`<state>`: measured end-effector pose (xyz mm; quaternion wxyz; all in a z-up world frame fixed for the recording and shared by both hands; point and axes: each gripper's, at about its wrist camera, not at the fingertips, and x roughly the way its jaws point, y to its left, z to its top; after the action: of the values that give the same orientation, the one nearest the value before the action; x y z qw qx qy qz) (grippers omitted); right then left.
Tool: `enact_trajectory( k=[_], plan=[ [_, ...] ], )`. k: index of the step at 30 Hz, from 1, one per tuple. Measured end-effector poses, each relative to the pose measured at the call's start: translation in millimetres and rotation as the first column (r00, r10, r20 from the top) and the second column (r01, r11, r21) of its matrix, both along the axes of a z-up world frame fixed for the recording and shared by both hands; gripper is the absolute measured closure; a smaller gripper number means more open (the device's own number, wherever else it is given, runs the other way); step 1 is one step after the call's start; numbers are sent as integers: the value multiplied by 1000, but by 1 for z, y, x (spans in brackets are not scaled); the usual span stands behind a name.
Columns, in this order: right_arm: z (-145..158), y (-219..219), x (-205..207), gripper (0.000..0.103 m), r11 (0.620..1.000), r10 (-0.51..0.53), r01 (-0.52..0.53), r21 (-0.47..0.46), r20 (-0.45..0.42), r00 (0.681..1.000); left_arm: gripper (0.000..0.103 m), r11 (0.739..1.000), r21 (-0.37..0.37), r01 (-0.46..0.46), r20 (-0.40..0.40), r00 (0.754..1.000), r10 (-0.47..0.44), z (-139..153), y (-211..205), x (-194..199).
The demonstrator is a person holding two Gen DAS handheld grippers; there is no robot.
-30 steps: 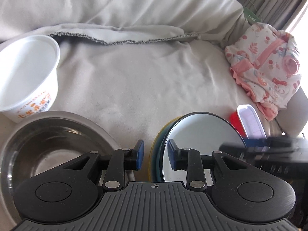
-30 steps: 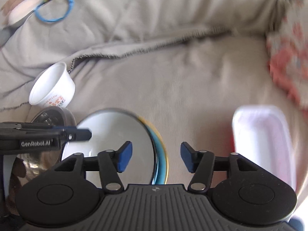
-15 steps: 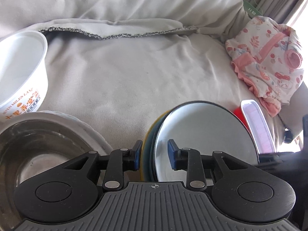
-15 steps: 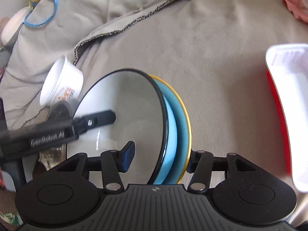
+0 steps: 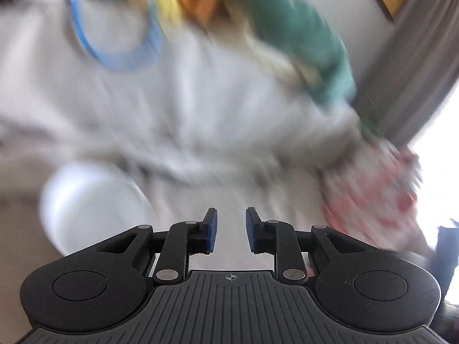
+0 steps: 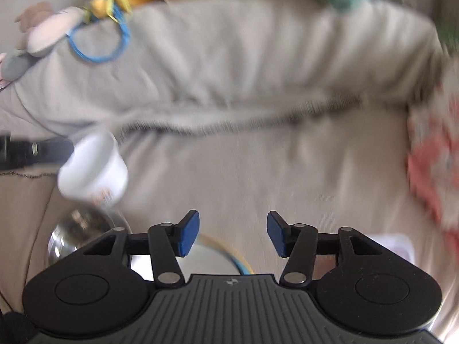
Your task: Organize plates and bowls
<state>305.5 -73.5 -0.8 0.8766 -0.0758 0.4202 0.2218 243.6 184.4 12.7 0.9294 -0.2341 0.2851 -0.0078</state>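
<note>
Both views are blurred by motion. My left gripper [image 5: 231, 229] is open and empty, with a narrow gap, raised above the grey sofa cover. A white paper bowl [image 5: 91, 206] lies below and to its left. My right gripper [image 6: 232, 233] is open and empty. Beneath it the stacked plates [image 6: 212, 255], white over blue and yellow, peek out between the fingers. The white paper bowl [image 6: 94, 169] and a steel bowl [image 6: 77, 229] sit to its left. The left gripper's arm [image 6: 34, 152] shows at the far left.
A pink patterned cloth [image 5: 381, 195] [image 6: 436, 166] lies at the right. A white container [image 6: 398, 246] sits by the right gripper. Toys with a blue ring [image 6: 97, 43] and a green cloth [image 5: 301, 43] rest on the sofa back. A grey curtain [image 5: 416, 71] hangs right.
Both grippers have pulled up and back from the plate stack. The left view has lost the plates and steel bowl. The right gripper, which straddled the plates' edge, is now clear of them.
</note>
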Motion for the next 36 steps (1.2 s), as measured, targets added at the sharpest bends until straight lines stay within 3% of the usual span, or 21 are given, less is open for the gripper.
enact_trajectory(
  k=[2, 3, 5, 8, 12, 16, 18, 19, 20, 21, 23, 28, 32, 36],
  plan=[
    [9, 25, 7, 32, 1000, 21, -21, 3, 8, 1000, 75, 986, 71, -152, -14, 988, 154, -10, 28, -7],
    [9, 37, 11, 32, 999, 37, -37, 6, -4, 999, 75, 975, 86, -207, -45, 976, 211, -23, 42, -10],
    [1, 67, 21, 32, 998, 69, -69, 7, -52, 996, 75, 962, 46, -270, -162, 948, 274, -55, 73, -8],
    [-19, 114, 32, 32, 993, 115, -115, 3, -109, 987, 75, 942, -40, -333, -219, 923, 317, -81, 108, -6],
    [-44, 171, 37, 28, 992, 121, -123, -9, -142, 982, 75, 926, -57, -372, -259, 902, 346, -99, 125, 0],
    [-75, 213, 43, 27, 988, 147, -151, -20, -145, 978, 75, 921, -115, -373, -323, 891, 320, -126, 130, 10],
    [-92, 222, 54, 42, 992, 123, -126, -4, -213, 969, 75, 919, -132, -371, -343, 887, 309, -136, 128, 15],
    [-101, 226, 60, 65, 993, 120, -121, 11, -265, 957, 75, 919, -149, -365, -343, 890, 299, -139, 127, 18],
    [-108, 226, 64, 79, 992, 125, -123, 27, -318, 940, 72, 919, -162, -360, -342, 894, 290, -140, 124, 19],
    [-110, 223, 67, 79, 992, 123, -116, 41, -350, 929, 74, 920, -156, -359, -333, 896, 293, -138, 121, 20],
    [-105, 214, 65, 80, 992, 129, -121, 46, -326, 936, 76, 925, -173, -339, -291, 915, 281, -130, 112, 21],
    [-73, 164, 68, 80, 994, 111, -110, 14, -209, 972, 74, 911, -360, -200, -148, 977, 156, -110, 82, 27],
    [-57, 109, 85, 80, 999, 37, -36, 5, -181, 983, 75, 951, -300, -67, -144, 989, 24, -95, 30, 46],
    [-60, 67, 95, 79, 999, -36, 32, -21, -184, 982, 76, 974, -224, 32, -242, 966, -87, -107, -21, 69]
  ],
)
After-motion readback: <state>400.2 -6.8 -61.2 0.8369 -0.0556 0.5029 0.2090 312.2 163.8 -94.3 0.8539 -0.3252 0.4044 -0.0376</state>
